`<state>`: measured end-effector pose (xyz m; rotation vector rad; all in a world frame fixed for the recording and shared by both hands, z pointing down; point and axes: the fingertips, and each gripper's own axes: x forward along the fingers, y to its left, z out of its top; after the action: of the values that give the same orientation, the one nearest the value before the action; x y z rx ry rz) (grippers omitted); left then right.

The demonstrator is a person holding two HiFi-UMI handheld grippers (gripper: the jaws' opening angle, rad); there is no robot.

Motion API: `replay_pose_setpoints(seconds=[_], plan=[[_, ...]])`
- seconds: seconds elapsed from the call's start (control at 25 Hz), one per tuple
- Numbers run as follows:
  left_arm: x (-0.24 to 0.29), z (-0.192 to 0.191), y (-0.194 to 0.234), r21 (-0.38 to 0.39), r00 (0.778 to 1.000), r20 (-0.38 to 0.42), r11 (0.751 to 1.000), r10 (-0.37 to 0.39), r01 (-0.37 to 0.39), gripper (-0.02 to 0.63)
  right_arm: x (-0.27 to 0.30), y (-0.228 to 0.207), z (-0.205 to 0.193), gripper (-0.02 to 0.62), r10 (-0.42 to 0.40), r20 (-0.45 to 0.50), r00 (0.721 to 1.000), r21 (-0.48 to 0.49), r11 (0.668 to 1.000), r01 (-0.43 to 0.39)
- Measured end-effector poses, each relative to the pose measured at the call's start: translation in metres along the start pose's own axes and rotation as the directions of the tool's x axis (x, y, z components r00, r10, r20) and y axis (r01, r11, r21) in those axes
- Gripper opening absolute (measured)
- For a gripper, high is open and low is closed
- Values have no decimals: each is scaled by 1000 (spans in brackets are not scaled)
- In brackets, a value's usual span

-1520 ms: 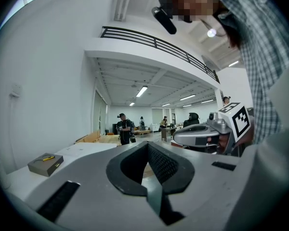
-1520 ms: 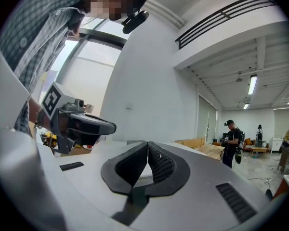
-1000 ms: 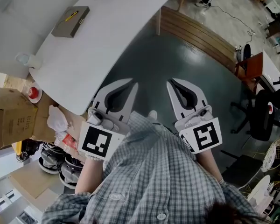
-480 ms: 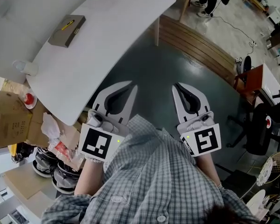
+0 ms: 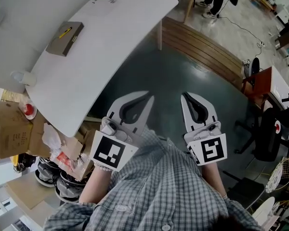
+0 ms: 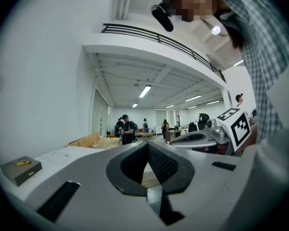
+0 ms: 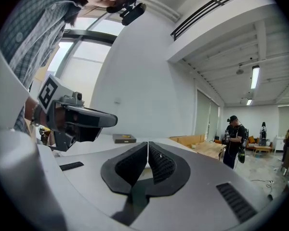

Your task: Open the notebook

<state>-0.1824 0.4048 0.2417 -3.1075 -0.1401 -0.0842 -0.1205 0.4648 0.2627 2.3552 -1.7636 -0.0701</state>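
Observation:
The grey notebook (image 5: 64, 38) lies closed on the white table (image 5: 111, 42) at the upper left, with a yellow pen on its cover. My left gripper (image 5: 147, 98) and right gripper (image 5: 184, 95) hang side by side over the dark floor, in front of the person's checked shirt, well short of the table. Both are shut with nothing between the jaws. In the left gripper view the notebook (image 6: 20, 170) shows at the far left, apart from the shut gripper (image 6: 148, 144). The right gripper view has the notebook (image 7: 124, 138) far beyond the shut gripper (image 7: 148, 143).
A small clear cup (image 5: 20, 76) stands near the table's left edge. Cardboard boxes (image 5: 12, 129) and bagged clutter (image 5: 62, 148) sit under that end. A wooden platform (image 5: 202, 40) runs behind, an office chair (image 5: 267, 126) is at the right, and a person (image 7: 233, 141) stands far off.
The table and notebook have slid left and down in the head view. My left gripper has shifted right, closer to the right one. Both stay shut.

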Motion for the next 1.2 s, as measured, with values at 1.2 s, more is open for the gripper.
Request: replay_pose_setpoints(seconds=[1.2], plan=[[160, 14, 198, -25, 998, 19, 998, 54, -53, 6, 203, -136, 12, 23, 10, 8, 1000, 181, 983, -11]])
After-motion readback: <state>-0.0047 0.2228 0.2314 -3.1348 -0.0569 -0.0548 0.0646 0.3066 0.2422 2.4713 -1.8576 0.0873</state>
